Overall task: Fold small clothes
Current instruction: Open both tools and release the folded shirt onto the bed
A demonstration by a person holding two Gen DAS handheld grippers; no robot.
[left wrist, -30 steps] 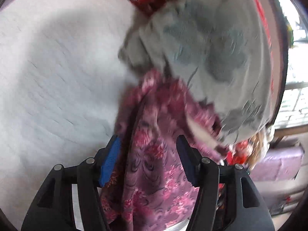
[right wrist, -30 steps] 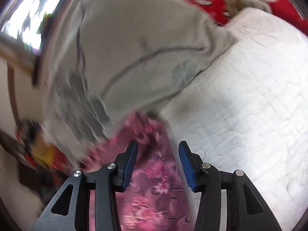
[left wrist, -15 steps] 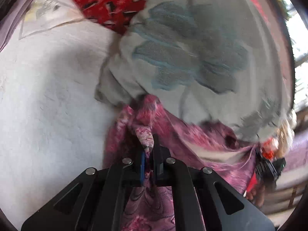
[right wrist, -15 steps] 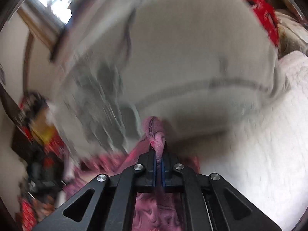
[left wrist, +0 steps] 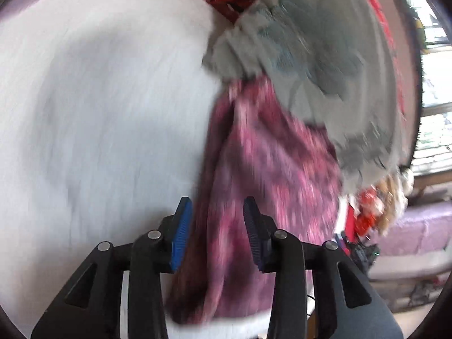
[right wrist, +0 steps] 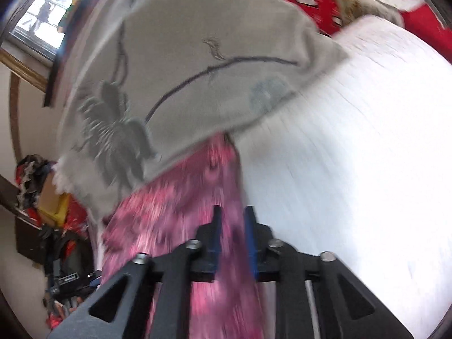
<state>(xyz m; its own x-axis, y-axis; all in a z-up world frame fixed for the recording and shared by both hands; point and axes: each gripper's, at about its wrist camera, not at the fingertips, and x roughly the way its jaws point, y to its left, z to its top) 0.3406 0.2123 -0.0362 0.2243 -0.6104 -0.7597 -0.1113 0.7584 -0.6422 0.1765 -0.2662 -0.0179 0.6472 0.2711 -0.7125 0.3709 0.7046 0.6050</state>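
1. White quilted bedding (left wrist: 99, 113) carries the pink floral garment (left wrist: 254, 183), partly under a grey printed cloth (left wrist: 325, 56).
2. Left gripper (left wrist: 216, 231) and right gripper (right wrist: 233, 234) have just been opening; the garment lies between their parted jaws, released.
3. It looks light, soft and limp; I would grip its edge corners.

Motion blur smears the pink floral garment (left wrist: 262, 175) – its far end hidden, perhaps tucked, under the grey cloth (left wrist: 316, 56).
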